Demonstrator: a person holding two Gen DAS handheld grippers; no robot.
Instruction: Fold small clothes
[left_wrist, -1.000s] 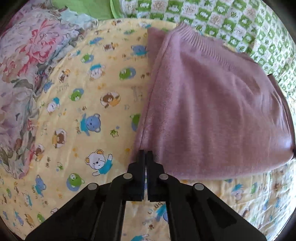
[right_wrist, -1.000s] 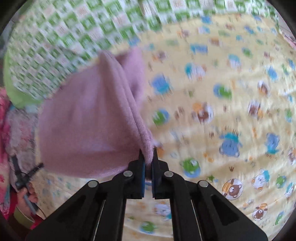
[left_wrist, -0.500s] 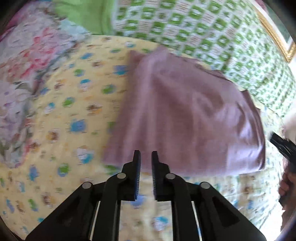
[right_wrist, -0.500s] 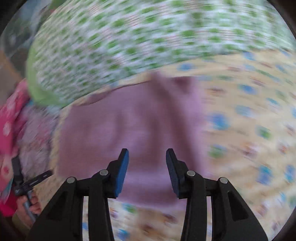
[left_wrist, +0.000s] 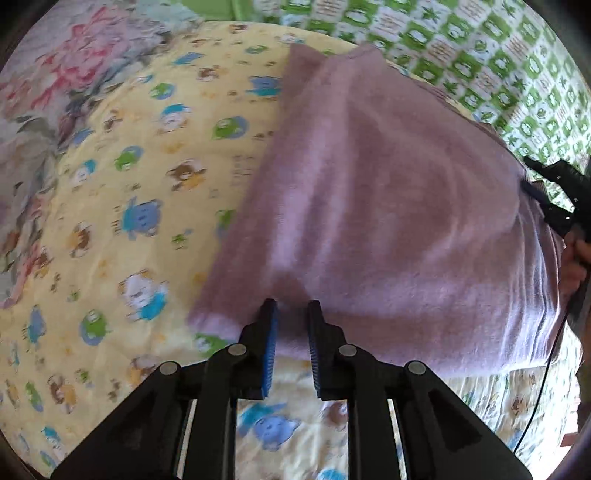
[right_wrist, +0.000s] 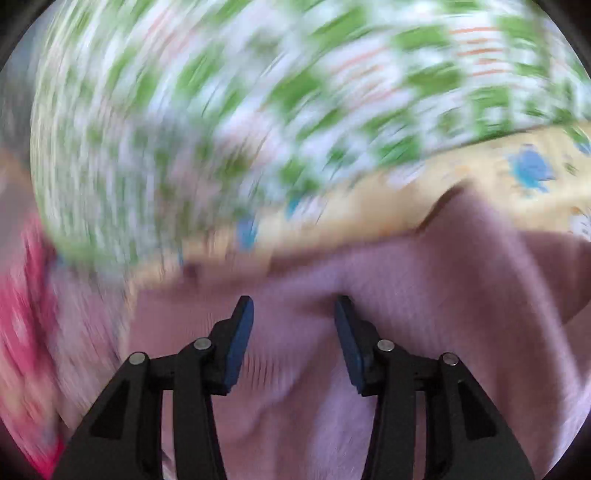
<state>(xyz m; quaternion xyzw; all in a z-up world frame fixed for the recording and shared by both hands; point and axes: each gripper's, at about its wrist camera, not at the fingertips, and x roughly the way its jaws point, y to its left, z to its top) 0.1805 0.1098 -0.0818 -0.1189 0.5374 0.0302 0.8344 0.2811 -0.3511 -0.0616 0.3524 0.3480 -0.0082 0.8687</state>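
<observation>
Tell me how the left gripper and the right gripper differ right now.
The left gripper shows a narrow gap between its jaws; the right gripper stands clearly wider. The left gripper sits at the near edge of the purple garment; the right gripper hovers over its far side, near the green checked cloth. Shared: both have just been opening, with nothing pinched between the pads.
</observation>
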